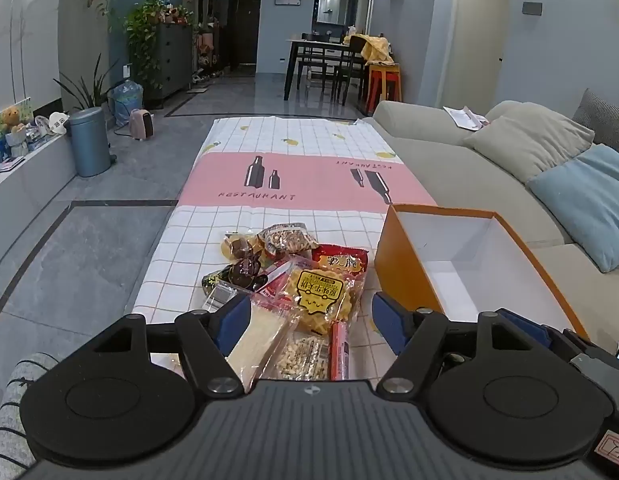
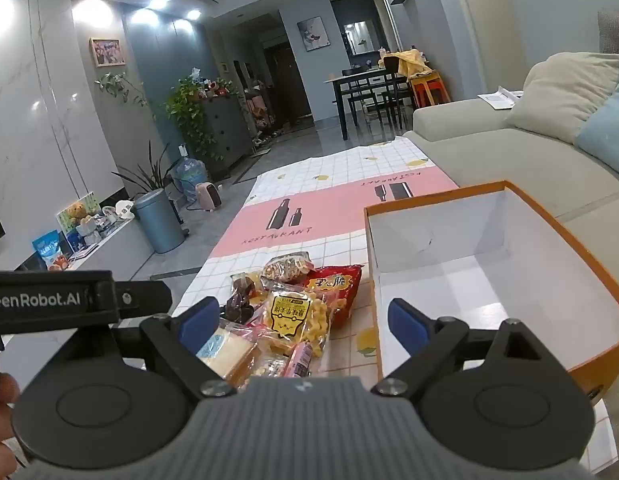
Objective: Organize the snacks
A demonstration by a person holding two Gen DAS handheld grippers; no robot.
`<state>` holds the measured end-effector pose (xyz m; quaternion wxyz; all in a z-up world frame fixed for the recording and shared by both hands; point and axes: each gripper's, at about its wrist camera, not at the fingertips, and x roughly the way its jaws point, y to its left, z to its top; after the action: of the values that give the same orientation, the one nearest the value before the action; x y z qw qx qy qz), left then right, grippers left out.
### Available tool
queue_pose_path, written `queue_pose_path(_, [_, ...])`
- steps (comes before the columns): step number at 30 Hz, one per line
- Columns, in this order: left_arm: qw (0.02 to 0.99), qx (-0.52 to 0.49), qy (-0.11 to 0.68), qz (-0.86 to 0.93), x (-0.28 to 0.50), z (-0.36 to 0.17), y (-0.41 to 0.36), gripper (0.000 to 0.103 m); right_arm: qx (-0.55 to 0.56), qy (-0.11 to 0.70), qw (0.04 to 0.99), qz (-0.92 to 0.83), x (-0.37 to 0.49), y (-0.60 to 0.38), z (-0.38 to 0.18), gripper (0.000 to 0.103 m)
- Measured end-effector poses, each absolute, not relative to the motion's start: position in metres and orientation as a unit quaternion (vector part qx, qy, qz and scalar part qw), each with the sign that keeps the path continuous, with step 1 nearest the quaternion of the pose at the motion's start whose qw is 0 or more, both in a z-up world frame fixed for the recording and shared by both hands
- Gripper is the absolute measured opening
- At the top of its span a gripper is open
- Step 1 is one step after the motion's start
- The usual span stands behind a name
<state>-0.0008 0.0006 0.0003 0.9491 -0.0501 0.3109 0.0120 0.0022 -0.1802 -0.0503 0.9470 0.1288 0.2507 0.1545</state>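
A pile of snack packets lies on the checked tablecloth (image 1: 269,152): a yellow waffle pack (image 1: 323,296), a red bag (image 1: 341,262), a clear bag of nuts (image 1: 287,240), a white packet (image 1: 261,332) and a pink sausage stick (image 1: 339,350). To their right stands an orange box (image 1: 405,264) with a white inside and nothing in it. My left gripper (image 1: 311,322) hovers open over the near end of the pile, its blue pads wide apart. My right gripper (image 2: 303,325) is open too, between the waffle pack (image 2: 291,312) and the box (image 2: 429,196), gripping nothing.
A grey sofa (image 1: 449,160) with beige and blue cushions runs along the table's right side. A blue bin (image 1: 89,140) and a low shelf with toys stand on the left across the tiled floor. The left gripper's body (image 2: 49,300) crosses the right wrist view's left edge.
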Motion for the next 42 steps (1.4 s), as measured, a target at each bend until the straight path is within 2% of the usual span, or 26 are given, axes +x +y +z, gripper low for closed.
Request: queue_pose_path(42, [0.935, -0.047, 0.351, 0.027, 0.005, -0.019, 0.007, 0.085, 0.085, 0.277, 0.948, 0.134, 0.003, -0.172, -0.054, 0.089])
